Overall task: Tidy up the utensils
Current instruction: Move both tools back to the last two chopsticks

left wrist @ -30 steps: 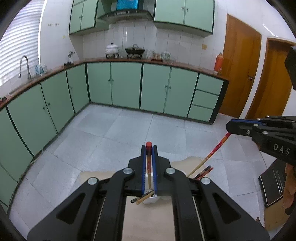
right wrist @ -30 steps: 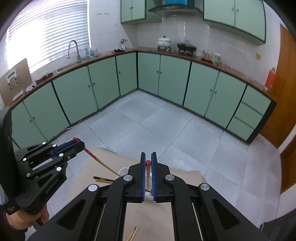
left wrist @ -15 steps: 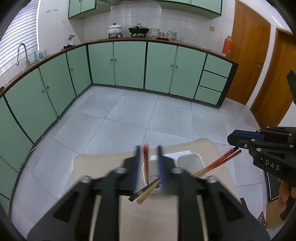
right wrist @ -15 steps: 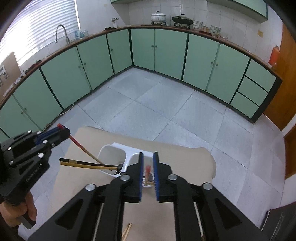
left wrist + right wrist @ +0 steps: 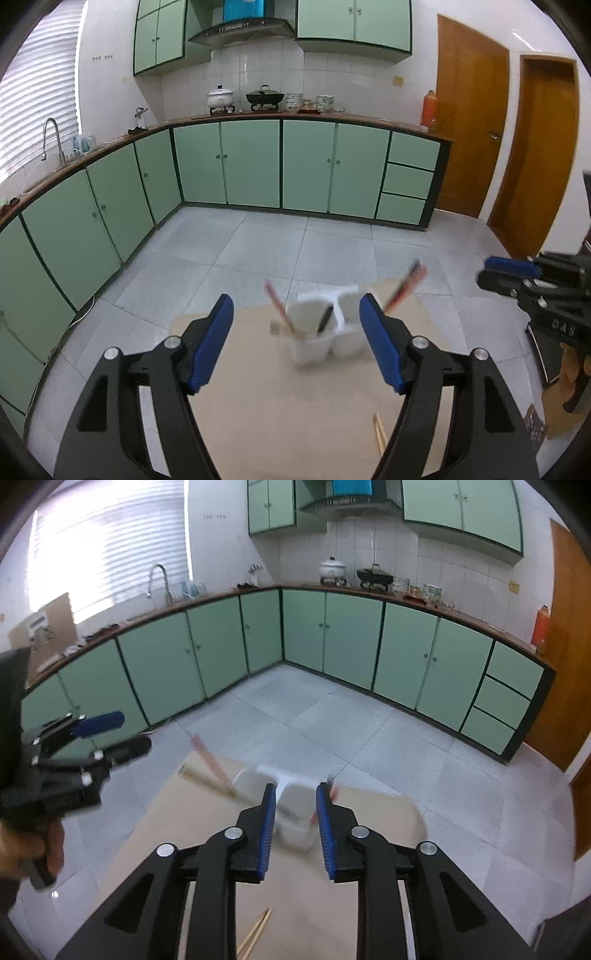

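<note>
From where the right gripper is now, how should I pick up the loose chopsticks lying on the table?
Grip the loose chopsticks around mid-length, coming from straight above with the right gripper turned across them. They lie flat and close together on the table, slanted, so a crosswise pinch catches both; their near ends run out of view.

The near half of the table (image 5: 258, 424) is left clear for passage, save a loose pair of chopsticks (image 5: 255, 936) lying flat. Farther back, the way is blocked by the white two-cup holder (image 5: 325, 339), from which red-tipped chopsticks (image 5: 406, 284) are splayed outward on both sides
</note>
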`<state>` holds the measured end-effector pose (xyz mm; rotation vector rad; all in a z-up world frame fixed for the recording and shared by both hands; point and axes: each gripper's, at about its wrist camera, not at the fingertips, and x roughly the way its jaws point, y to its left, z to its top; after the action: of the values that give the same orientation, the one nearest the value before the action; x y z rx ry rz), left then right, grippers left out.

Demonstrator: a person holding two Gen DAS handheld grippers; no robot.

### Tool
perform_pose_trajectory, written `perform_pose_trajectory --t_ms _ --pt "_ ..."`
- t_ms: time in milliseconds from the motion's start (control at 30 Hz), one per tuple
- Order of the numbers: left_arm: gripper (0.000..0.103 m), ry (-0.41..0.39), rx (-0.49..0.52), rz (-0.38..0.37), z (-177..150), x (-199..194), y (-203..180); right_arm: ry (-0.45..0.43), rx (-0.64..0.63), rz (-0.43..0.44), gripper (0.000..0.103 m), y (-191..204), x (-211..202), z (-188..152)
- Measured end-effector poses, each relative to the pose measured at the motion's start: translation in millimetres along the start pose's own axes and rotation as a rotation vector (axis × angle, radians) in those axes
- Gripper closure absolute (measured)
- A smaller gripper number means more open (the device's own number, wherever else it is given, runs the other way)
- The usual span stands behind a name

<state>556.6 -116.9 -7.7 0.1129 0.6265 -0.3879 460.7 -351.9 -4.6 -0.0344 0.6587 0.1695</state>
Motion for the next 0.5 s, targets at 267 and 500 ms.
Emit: perform_pose_trajectory --t_ms 267,500 --pt "0.026 -0.004 -0.087 0.068 -160 -52 14 0.014 0.078 -0.011 0.080 51 -15 -230" --pt "0.026 0.002 -0.193 0.111 -254 -79 23 0.073 0.103 -0.030 0.080 111 -6 -349"
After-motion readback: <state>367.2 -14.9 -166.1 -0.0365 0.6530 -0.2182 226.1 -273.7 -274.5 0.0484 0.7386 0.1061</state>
